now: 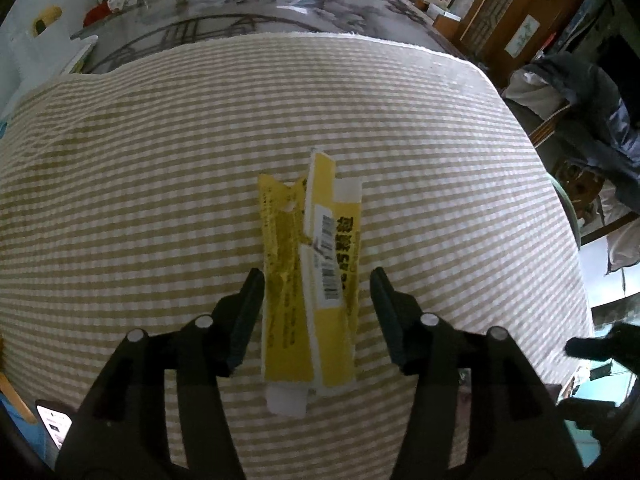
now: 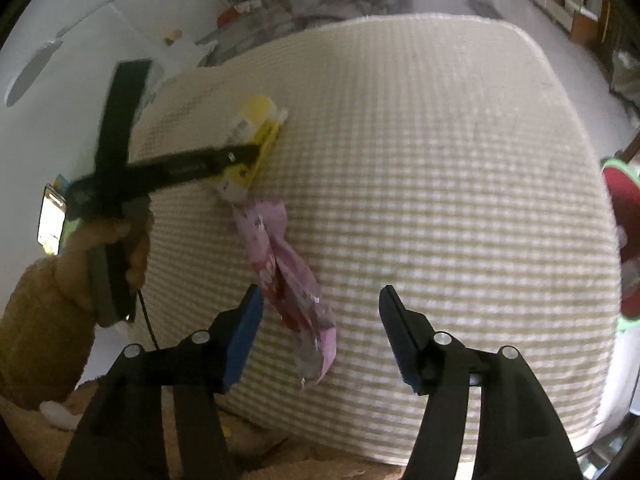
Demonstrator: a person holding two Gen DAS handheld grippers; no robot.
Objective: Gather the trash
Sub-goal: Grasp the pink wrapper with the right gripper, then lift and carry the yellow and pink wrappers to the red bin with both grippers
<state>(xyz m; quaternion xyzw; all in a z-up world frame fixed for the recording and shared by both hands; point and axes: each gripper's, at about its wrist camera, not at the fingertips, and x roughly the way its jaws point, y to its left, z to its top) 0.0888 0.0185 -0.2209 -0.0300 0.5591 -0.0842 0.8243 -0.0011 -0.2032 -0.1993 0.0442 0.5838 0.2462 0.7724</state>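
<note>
A torn yellow wrapper (image 1: 310, 276) with a barcode lies on the striped cloth. My left gripper (image 1: 316, 284) is open, its fingers on either side of the wrapper just above the cloth. In the right wrist view the same yellow wrapper (image 2: 256, 140) lies at the cloth's left side with the left gripper (image 2: 240, 154) over it. A crumpled pink wrapper (image 2: 292, 280) lies nearer. My right gripper (image 2: 320, 300) is open, with the pink wrapper's near end between its fingers, closer to the left finger.
The beige-and-white striped cloth (image 1: 160, 160) covers the table. A dark glossy tabletop (image 1: 280, 4) shows beyond it. A phone (image 2: 51, 218) lies at the left. A red and green object (image 2: 624, 240) sits past the cloth's right edge. Clothes hang on a chair (image 1: 580, 120) at the right.
</note>
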